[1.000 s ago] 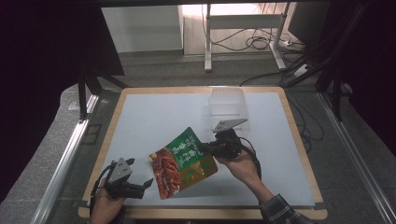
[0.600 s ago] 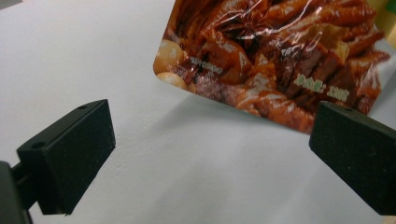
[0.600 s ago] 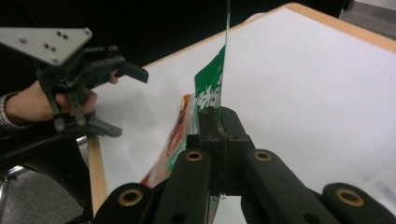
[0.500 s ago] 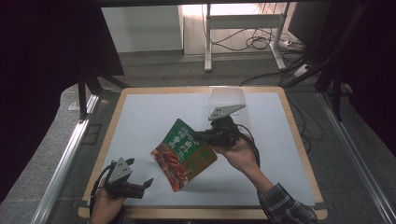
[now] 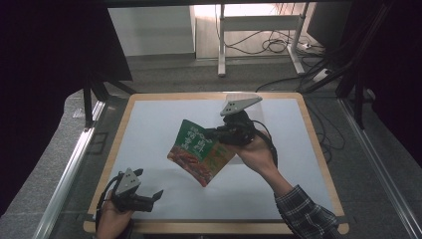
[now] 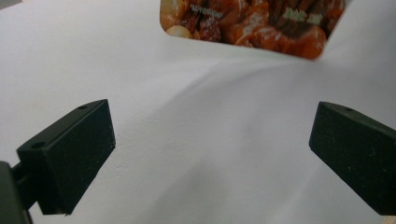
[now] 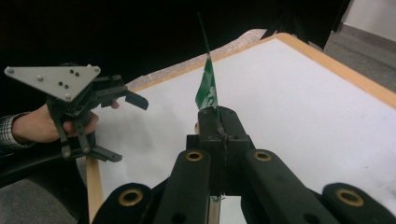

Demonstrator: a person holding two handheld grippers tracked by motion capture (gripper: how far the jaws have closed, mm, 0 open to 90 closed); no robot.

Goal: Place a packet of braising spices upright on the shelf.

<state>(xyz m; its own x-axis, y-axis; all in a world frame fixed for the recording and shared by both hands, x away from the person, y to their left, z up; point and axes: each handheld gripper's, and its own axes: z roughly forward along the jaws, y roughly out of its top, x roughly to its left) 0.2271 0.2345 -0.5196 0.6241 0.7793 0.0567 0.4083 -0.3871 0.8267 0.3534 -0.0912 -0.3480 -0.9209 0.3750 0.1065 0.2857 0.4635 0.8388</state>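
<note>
White sheet over a wood-rimmed tabletop (image 5: 308, 124) in the high view. Held above the middle of it, a green and orange food pouch (image 5: 200, 151), tilted, printed face up, green end toward the far side, orange end with a food picture toward the near side. Right tongs (image 5: 215, 133) clamped on the pouch's right edge, grey three-cornered plate on top, black cable looping beside the right hand (image 5: 259, 152), plaid sleeve (image 5: 303, 215) running to the bottom edge. Left tongs (image 5: 158, 194) low at the near left corner, jaws spread apart with nothing between them, gripped by the left hand (image 5: 110, 224), well apart from the pouch.

Left gripper view: two black jaws wide apart over bare white sheet (image 6: 210, 154), slightly rippled. Orange lower end of the pouch (image 6: 252, 23) at the top edge, clear of both jaws, raised off the sheet.

Right gripper view: jaws pressed together on the pouch (image 7: 206, 88), seen edge-on as a thin green and white strip standing up from the pinch. Beyond, the left tongs (image 7: 125, 128) with their grey plate, spread wide at the tabletop's edge (image 7: 93, 182), held by a hand (image 7: 37, 125) with a plaid cuff. White sheet and wooden rim stretching off to the right.
</note>
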